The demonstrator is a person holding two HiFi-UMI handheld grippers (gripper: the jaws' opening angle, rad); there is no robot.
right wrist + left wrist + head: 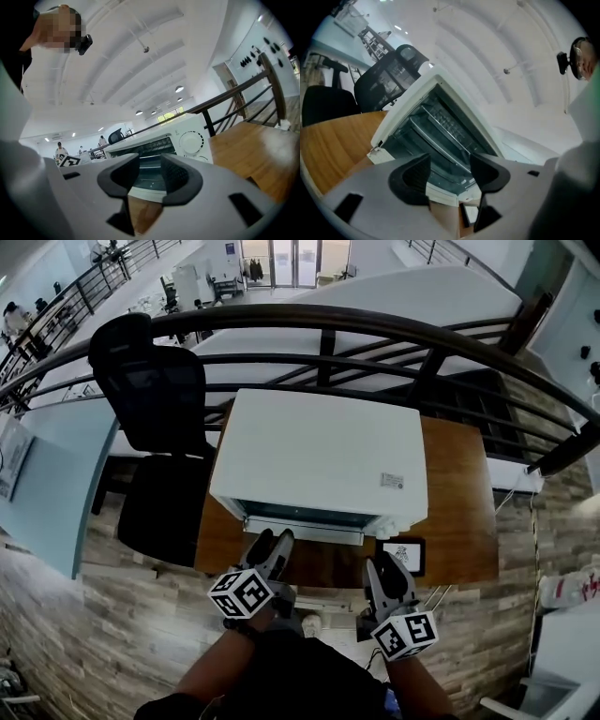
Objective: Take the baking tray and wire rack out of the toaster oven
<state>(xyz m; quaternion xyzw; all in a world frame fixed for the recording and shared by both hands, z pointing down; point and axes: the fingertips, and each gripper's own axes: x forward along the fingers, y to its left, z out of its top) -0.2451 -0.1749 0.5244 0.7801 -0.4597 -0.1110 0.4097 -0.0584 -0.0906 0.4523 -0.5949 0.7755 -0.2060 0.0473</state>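
The left gripper (271, 545) and right gripper (386, 570) hover side by side just in front of the white toaster oven (319, 451) on the wooden bench (459, 512). Both are released, jaws apart with nothing between them, the right gripper's gap the narrower. The oven door (305, 524) is folded down, and the wire rack (446, 125) sits inside the cavity. The baking tray cannot be made out.

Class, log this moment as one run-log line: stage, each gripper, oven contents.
stage: approach | left gripper: open, empty | right gripper: open, empty | toaster oven: on table, wire rack inside
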